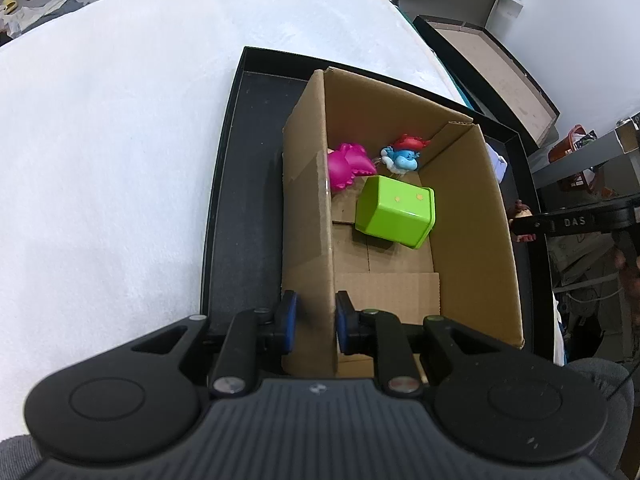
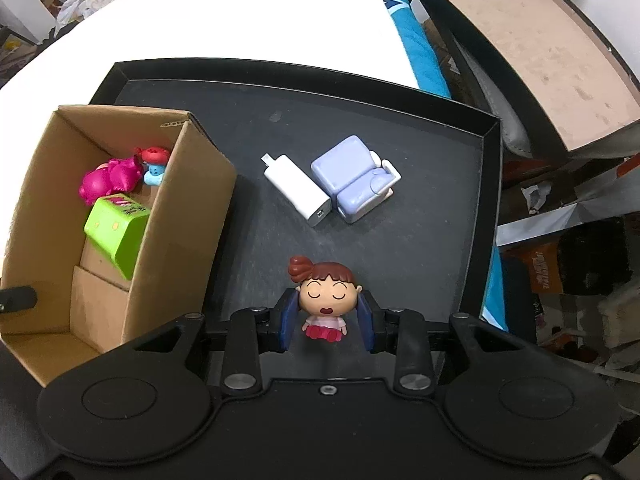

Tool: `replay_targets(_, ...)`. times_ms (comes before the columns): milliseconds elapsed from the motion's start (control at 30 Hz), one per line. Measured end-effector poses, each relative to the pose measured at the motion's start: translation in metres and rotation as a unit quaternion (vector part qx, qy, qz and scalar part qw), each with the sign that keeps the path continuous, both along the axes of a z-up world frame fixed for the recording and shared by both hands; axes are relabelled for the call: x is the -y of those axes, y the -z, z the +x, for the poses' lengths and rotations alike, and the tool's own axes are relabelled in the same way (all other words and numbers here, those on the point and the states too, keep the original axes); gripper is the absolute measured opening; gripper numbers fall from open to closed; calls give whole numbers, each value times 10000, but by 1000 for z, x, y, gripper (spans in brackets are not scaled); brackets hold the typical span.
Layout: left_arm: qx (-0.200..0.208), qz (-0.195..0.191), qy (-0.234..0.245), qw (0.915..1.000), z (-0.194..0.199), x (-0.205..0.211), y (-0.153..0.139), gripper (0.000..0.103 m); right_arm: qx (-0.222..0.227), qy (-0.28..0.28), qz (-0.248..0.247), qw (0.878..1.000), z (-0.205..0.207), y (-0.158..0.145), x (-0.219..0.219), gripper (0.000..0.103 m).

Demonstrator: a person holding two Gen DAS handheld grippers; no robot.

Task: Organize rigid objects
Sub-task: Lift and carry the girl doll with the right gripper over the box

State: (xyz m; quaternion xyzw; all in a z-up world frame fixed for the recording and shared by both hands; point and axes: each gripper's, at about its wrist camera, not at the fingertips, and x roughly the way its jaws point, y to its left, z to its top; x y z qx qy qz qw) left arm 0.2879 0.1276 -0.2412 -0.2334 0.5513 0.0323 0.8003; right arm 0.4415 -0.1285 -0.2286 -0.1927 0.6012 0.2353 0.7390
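My left gripper [image 1: 316, 320] is shut on the near left wall of the cardboard box [image 1: 310, 208], one blue pad on each side. Inside the box lie a green cube toy [image 1: 394, 212], a pink figure [image 1: 348, 164] and a small blue figure with a red top [image 1: 404, 154]. My right gripper [image 2: 328, 316] is shut on a doll figure with red-brown hair [image 2: 324, 296], held above the black tray [image 2: 486, 216]. The same box [image 2: 176, 220] stands at the tray's left. A white charger block [image 2: 298, 188] and a lilac toy armchair [image 2: 354, 178] lie on the tray floor beyond.
The tray [image 1: 240, 184] rests on a white cloth [image 1: 120, 140]. A brown board with a dark rim [image 2: 532, 52] leans at the right, with clutter and bags below it. My right gripper's body [image 1: 576, 220] shows at the right edge of the left wrist view.
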Motion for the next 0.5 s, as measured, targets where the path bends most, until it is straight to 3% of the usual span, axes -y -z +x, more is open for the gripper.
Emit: replay_targets(500,41,6,28,10000,-1,1,-2,19,176,-118,22,9998,-16,-22,14,32)
